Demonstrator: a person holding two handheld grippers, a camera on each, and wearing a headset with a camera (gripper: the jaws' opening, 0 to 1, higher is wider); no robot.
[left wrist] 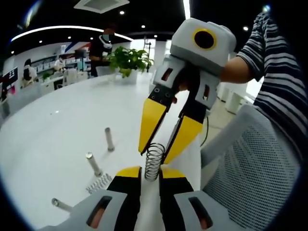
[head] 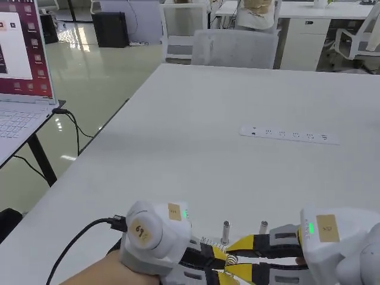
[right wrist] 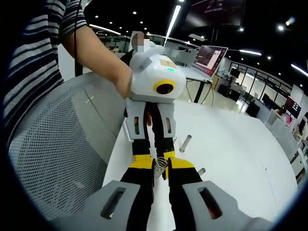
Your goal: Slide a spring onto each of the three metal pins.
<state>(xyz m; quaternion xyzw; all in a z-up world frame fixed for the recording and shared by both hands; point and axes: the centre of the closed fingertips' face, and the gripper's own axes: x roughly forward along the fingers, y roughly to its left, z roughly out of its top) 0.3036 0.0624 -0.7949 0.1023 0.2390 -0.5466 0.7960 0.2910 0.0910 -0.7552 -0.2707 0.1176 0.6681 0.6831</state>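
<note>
A small steel spring (left wrist: 153, 161) stands between the yellow tips of my left gripper (left wrist: 150, 172), which is shut on its lower end. My right gripper (left wrist: 155, 155) comes in from the opposite side, its fingers closed on the upper coils. In the right gripper view the same spring (right wrist: 160, 168) sits between the tips of my right gripper (right wrist: 161, 166). Three bare metal pins (left wrist: 109, 138), (left wrist: 93, 163), (left wrist: 60, 204) stand on the white table. A second spring (left wrist: 98, 183) lies flat by the pins. In the head view both grippers meet at the table's near edge around the spring (head: 231, 259).
A white power strip (head: 290, 135) lies mid-table. A laptop (head: 18, 65) sits on a side table to the left. A grey mesh chair (left wrist: 250, 159) stands close behind the near table edge. The left gripper's cable (head: 77, 243) trails off to the left.
</note>
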